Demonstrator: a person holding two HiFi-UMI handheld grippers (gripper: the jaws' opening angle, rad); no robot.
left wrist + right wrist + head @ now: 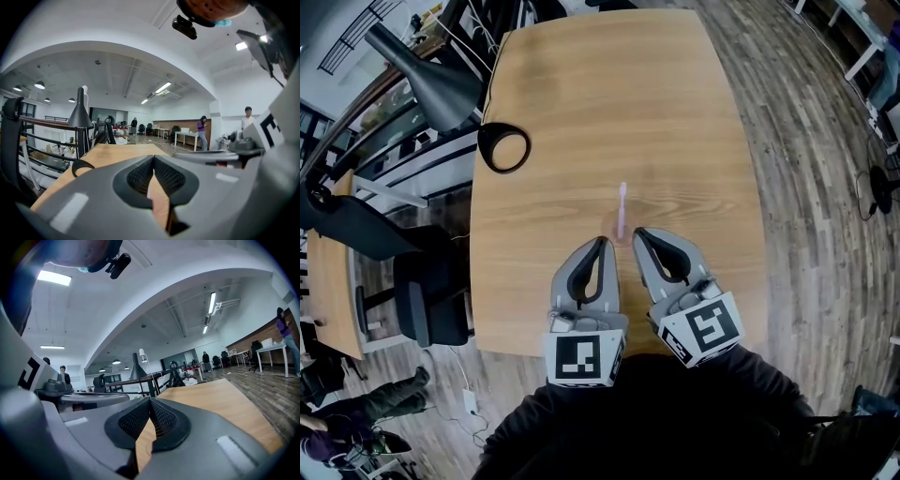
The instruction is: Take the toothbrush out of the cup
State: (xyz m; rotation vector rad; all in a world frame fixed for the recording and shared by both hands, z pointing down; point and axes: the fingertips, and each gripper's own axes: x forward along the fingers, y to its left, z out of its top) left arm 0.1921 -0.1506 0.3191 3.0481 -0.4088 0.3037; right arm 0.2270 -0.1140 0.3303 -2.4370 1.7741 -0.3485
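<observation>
Hovering level — left tool beside right tool.

Pale wooden table — black desk lamp at its left edge — dark office chair beside it

the wooden table lies open to its far and right edges. just past the tips of the left gripper and right gripper lies a pink toothbrush. a lamp's black ring base sits at the left edge, and its shade hangs beyond that edge.
</observation>
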